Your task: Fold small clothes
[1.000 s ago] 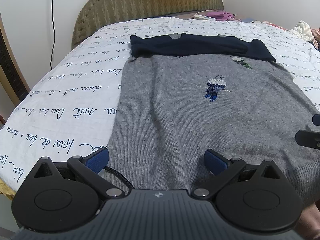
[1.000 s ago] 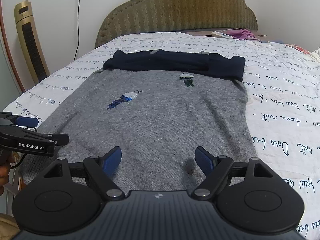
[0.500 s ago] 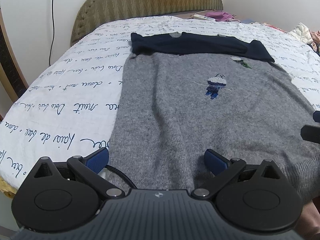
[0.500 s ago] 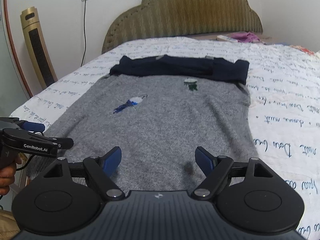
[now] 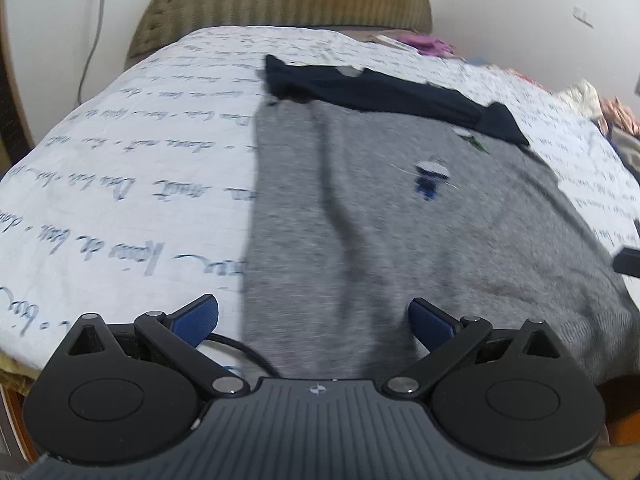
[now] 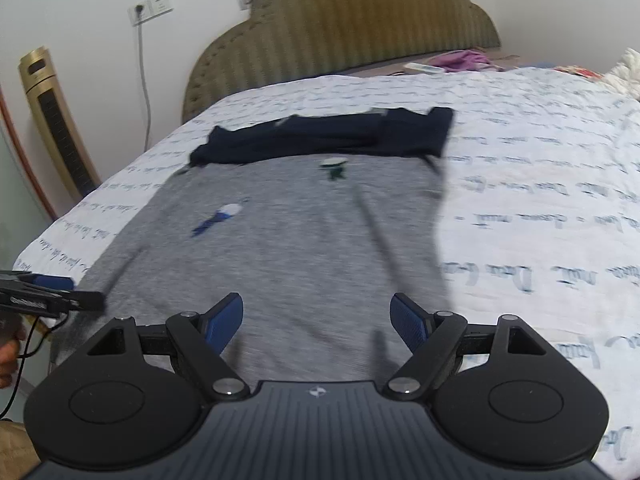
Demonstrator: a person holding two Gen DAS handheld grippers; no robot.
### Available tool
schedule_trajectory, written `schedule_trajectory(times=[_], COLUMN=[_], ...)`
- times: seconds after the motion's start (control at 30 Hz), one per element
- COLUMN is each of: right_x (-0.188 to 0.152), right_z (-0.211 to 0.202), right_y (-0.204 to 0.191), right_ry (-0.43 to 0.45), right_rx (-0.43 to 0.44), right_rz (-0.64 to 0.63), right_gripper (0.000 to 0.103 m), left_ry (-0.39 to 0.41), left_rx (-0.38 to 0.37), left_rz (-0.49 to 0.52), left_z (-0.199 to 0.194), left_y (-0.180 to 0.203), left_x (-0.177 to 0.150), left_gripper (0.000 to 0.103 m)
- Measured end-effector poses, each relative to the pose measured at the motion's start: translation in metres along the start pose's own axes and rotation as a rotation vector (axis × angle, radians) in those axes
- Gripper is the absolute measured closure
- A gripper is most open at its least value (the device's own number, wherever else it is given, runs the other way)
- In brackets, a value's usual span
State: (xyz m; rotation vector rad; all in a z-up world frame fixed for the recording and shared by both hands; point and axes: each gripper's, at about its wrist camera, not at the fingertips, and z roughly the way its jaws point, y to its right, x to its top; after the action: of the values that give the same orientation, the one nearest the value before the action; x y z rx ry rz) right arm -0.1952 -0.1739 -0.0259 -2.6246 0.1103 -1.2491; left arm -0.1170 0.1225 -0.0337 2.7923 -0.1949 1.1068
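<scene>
A grey knit sweater [image 5: 400,232] with small embroidered figures lies flat on the bed, its dark navy top part [image 5: 392,92] folded at the far end. It also shows in the right wrist view [image 6: 304,240]. My left gripper [image 5: 314,320] is open and empty above the sweater's near left hem. My right gripper [image 6: 318,320] is open and empty above the near right hem. The left gripper [image 6: 48,300] shows at the left edge of the right wrist view.
The bed has a white sheet [image 5: 120,168] with blue script and an olive padded headboard [image 6: 360,32]. A gold tower fan [image 6: 56,136] stands by the wall at left. Pink clothes [image 6: 464,58] lie at the bed's far end.
Both grippers have tilted and shifted over the sweater's near hem; the views are blurred by motion. Both stay open and empty. The sweater lies as before.
</scene>
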Motion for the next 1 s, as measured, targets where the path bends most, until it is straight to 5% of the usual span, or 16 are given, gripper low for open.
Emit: schedule_trajectory(times=[0.33, 0.63, 0.8, 0.9, 0.93, 0.97, 1.0], right_x=[-0.024, -0.029, -0.022, -0.02, -0.019, -0.018, -0.018], right_z=[-0.01, 0.01, 0.03, 0.039, 0.039, 0.038, 0.038], right_y=[0.059, 0.013, -0.024, -0.042, -0.045, -0.046, -0.044], right_ry=[-0.104, -0.151, -0.168, -0.165, -0.157, -0.148, -0.143], right_rx=[0.027, 0.204, 0.255, 0.189, 0.158, 0.139, 0.138], right_rz=[0.187, 0.129, 0.046, -0.036, -0.06, -0.073, -0.076], right_gripper=[0.022, 0.021, 0.022, 0.05, 0.069, 0.084, 0.085], left_ry=[-0.049, -0.08, -0.095, -0.102, -0.106, -0.107, -0.104], left_rx=[-0.185, -0.294, -0.295, -0.244, -0.234, -0.234, -0.23], left_rz=[-0.14, -0.047, -0.034, -0.02, -0.025, -0.03, -0.036], left_z=[-0.001, 0.002, 0.009, 0.014, 0.015, 0.015, 0.014], left_y=[-0.036, -0.003, 0.016, 0.022, 0.021, 0.02, 0.02], left_x=[-0.003, -0.011, -0.006, -0.003, -0.002, -0.002, -0.001], left_gripper=[0.008, 0.023, 0.051, 0.083, 0.091, 0.092, 0.092])
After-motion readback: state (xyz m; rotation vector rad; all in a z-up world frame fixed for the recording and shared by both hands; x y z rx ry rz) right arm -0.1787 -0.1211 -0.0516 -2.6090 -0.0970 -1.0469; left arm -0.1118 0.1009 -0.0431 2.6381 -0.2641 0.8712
